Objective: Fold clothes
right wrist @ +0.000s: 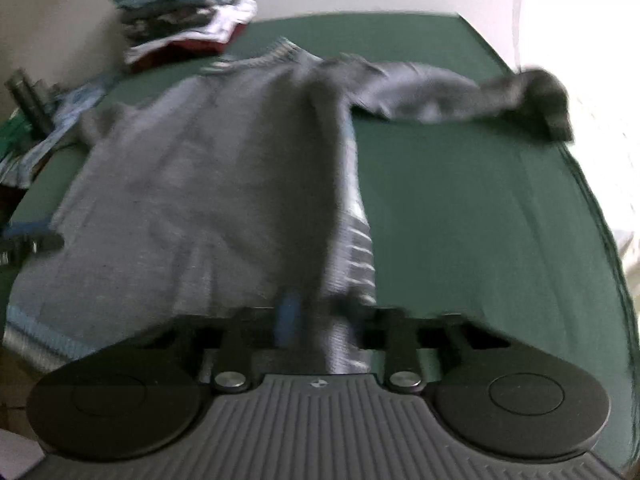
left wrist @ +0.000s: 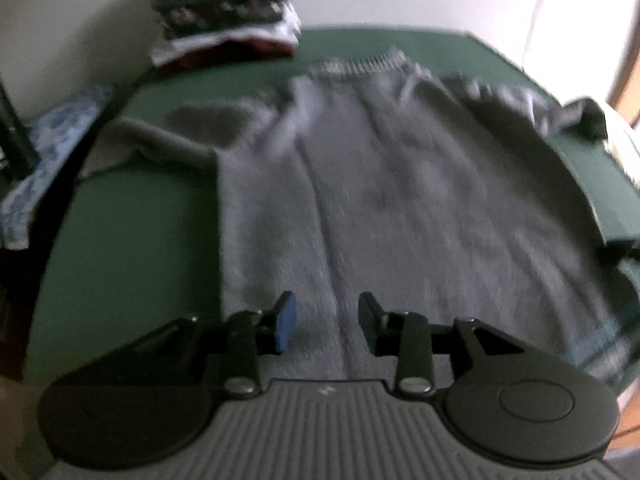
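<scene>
A grey knitted sweater point(left wrist: 400, 184) with a ribbed striped collar lies spread flat on the green-covered table point(left wrist: 120, 240), both sleeves stretched outward and its hem nearest the cameras. The left tongs point(left wrist: 326, 322) stand partly open just above the hem, gripping nothing. The right tongs point(right wrist: 320, 320) are clamped on a raised fold of the sweater's side edge.

The right tool point(right wrist: 316, 320) pinches a raised fold of the grey sweater point(right wrist: 192, 184) at its striped hem. The sweater lies spread on the green table point(right wrist: 480, 220), one sleeve point(right wrist: 460, 96) stretched out to the right. A stack of folded clothes point(right wrist: 184, 20) sits at the far left corner.
</scene>
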Available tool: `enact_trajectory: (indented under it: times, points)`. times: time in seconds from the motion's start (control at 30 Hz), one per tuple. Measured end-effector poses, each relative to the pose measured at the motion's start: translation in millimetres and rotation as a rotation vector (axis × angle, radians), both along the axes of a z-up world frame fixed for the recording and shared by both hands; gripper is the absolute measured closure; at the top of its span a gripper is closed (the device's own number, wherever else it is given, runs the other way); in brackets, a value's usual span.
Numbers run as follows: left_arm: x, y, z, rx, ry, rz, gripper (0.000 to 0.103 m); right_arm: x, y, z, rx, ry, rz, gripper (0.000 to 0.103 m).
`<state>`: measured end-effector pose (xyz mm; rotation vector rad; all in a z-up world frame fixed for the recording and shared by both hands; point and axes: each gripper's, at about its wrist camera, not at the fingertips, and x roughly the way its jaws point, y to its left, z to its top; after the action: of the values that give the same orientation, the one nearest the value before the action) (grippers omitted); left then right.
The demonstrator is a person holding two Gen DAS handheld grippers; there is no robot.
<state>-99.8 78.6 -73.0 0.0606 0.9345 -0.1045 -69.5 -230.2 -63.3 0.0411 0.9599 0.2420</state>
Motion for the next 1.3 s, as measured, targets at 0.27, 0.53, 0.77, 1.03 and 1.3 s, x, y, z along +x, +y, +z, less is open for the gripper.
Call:
enact_trajectory:
  times: [0.27, 0.53, 0.77, 1.03, 1.3]
  points:
    - [-4.1, 19.4, 2.0, 0.019, 0.045, -0.115, 0.05, -0.7, -32.7, 9.5, 0.044, 0.056, -0.181, 0.088]
    - [49.6, -18.0, 30.3, -0.059, -0.075, -0.263, 0.038, 33.6, -67.4, 31.5, 0.194, -0.001, -0.482, 0.057]
    - [98.7, -102.4, 28.2, -0.12, -0.051, -0.391, 0.031, 94.2, -128.1, 32.1, 0.348, -0.009, -0.715, 0.04]
    - [126.1, -192.7, 18.3, -0.185, -0.008, -0.345, 0.013, 178.6, -176.6, 7.9, 0.456, 0.085, -0.795, 0.038]
    - [135.6, -250.8, -0.9, -0.102, 0.021, -0.313, 0.084, 211.6, -188.5, 9.2, 0.405, -0.013, -0.742, 0.094]
